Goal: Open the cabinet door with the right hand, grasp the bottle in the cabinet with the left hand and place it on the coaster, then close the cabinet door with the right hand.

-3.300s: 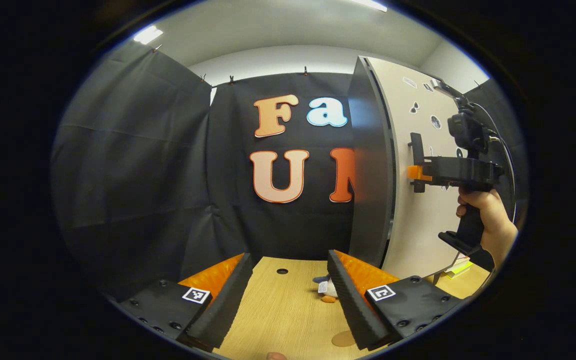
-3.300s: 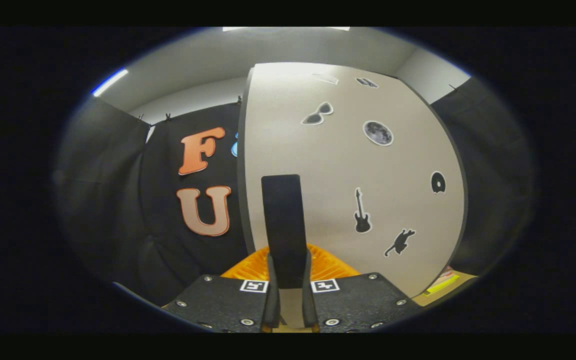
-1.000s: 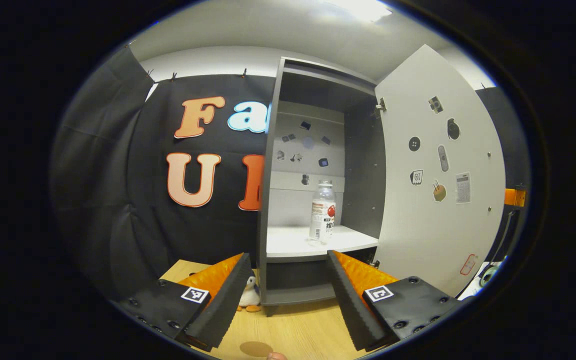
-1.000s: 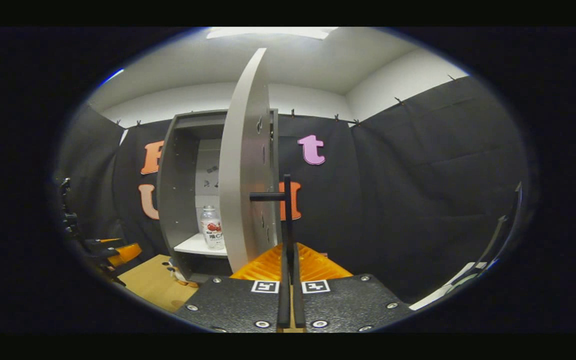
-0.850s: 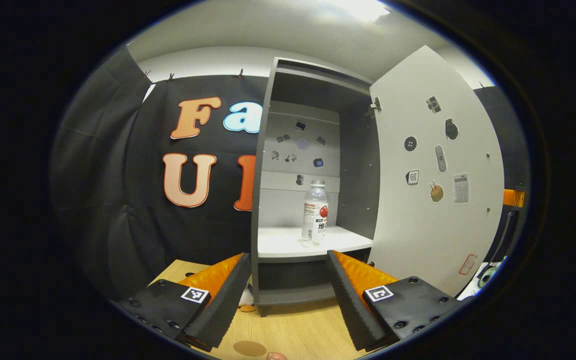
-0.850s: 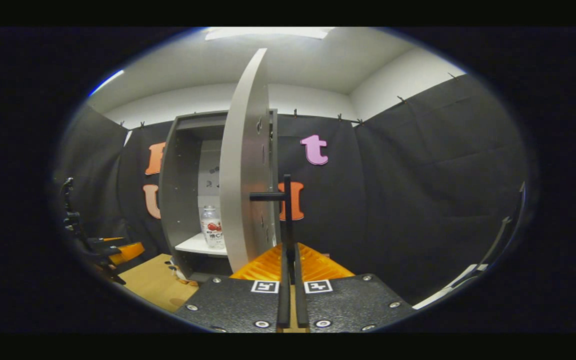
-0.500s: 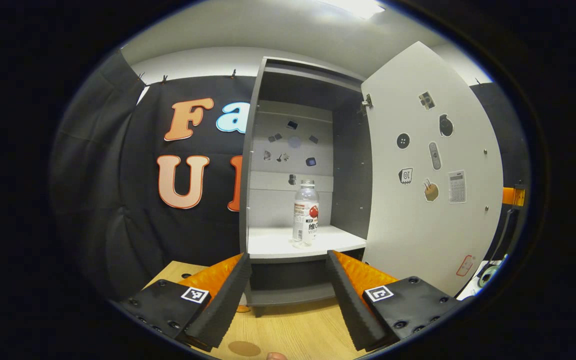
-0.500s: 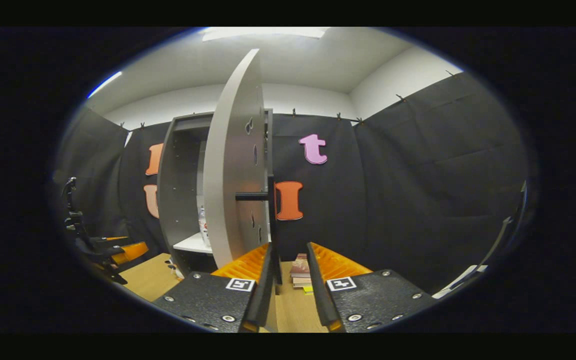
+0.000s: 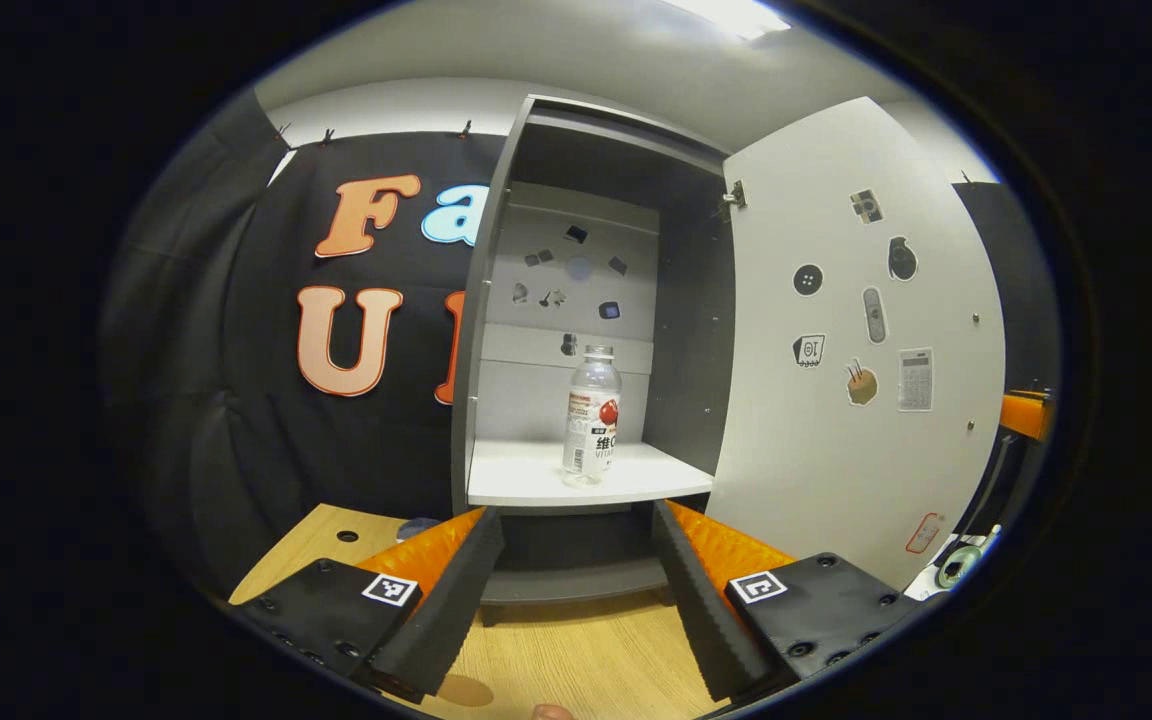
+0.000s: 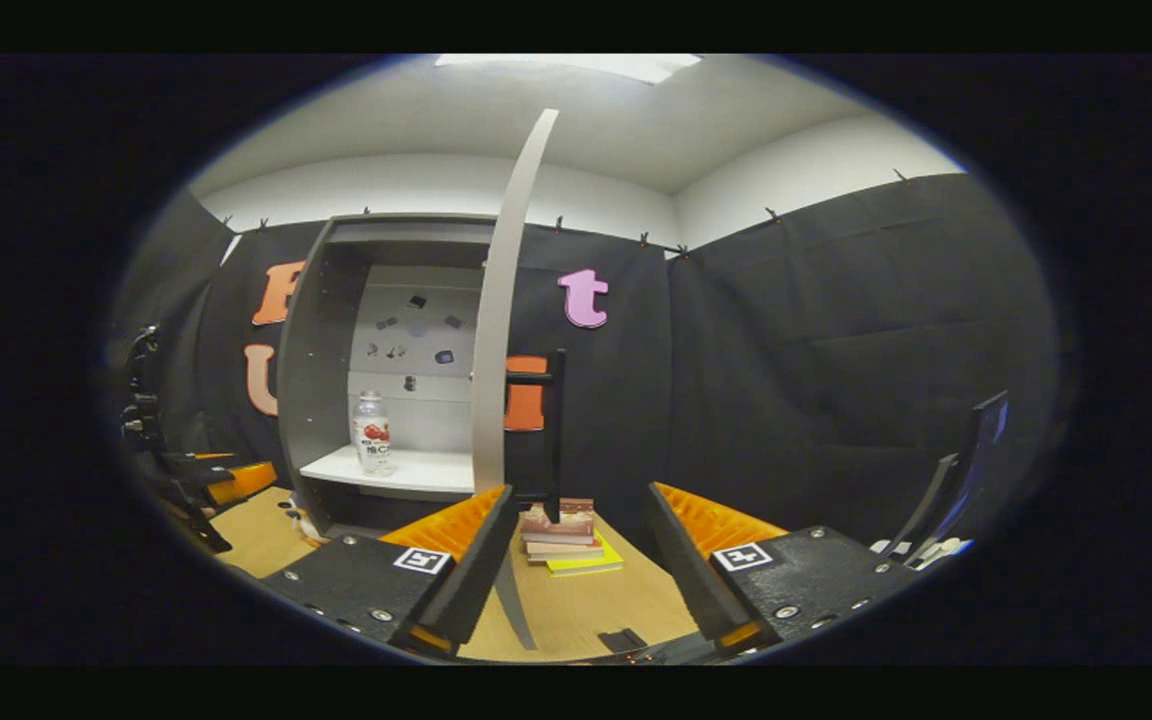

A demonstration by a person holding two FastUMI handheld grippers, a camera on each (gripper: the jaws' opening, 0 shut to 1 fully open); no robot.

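Note:
The grey cabinet [image 9: 496,300] stands with its door [image 9: 856,400] swung wide to the right. A clear bottle [image 9: 591,415] with a red-and-white label stands upright on the white shelf [image 9: 536,480]. My left gripper [image 9: 571,600] is open, low in front of the shelf and short of the bottle. A brown round coaster [image 9: 463,689] lies on the wooden table just beneath it. In the right gripper view the door [image 10: 496,340] is edge-on with its black handle [image 10: 556,430]. My right gripper [image 10: 576,585] is open, drawn back from the handle, holding nothing. The bottle [image 10: 369,432] shows inside the cabinet.
A stack of books [image 10: 561,535] lies on the table [image 10: 616,600] past the door. A small plush toy [image 10: 301,520] sits by the cabinet's foot. The left gripper [image 10: 206,480] shows at the far left. Black cloth walls close in the booth.
My right gripper has let go of the door handle, opened and drawn back. The left gripper has moved closer to the open cabinet, so the bottle looks larger.

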